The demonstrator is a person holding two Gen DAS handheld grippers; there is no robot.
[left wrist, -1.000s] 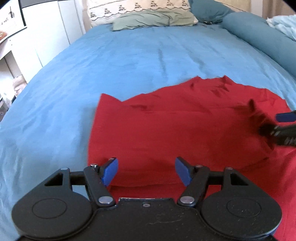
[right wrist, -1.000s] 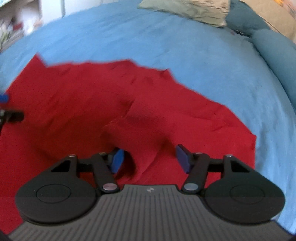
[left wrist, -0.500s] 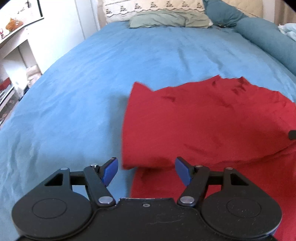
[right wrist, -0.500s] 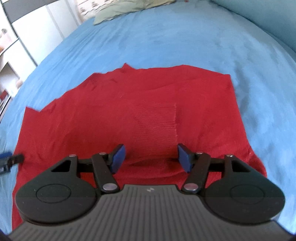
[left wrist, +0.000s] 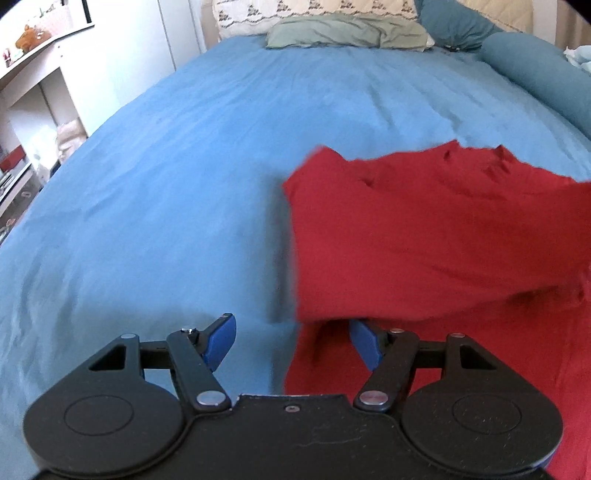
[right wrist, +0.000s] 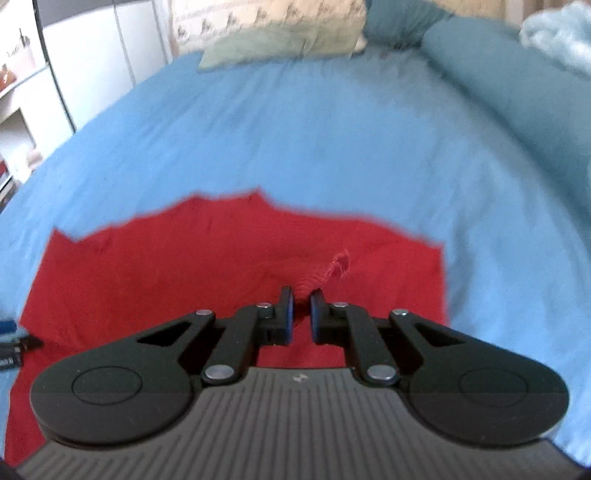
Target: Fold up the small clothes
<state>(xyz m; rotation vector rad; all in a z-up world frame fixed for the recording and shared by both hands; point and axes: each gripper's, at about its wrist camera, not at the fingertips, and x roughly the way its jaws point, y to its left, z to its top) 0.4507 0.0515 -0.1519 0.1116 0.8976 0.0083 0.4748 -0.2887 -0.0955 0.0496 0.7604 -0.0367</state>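
A red garment (left wrist: 424,236) lies on the blue bedsheet (left wrist: 166,184), its upper layer folded over a lower one. My left gripper (left wrist: 291,343) is open at the garment's left edge, with its right fingertip under the folded layer. In the right wrist view the garment (right wrist: 166,273) spreads below, and my right gripper (right wrist: 300,314) is shut on a pinched ridge of its red cloth (right wrist: 325,273), which stands up between the fingers. The left gripper's tip (right wrist: 14,341) shows at that view's left edge.
Pillows (left wrist: 343,31) lie at the head of the bed. A rolled teal duvet (left wrist: 535,74) runs along the right side. White shelving (left wrist: 33,96) stands to the left of the bed.
My right gripper closed on a fold of the red cloth. My left gripper moved left, so the garment now lies to its right, and the cloth's left edge has lifted.
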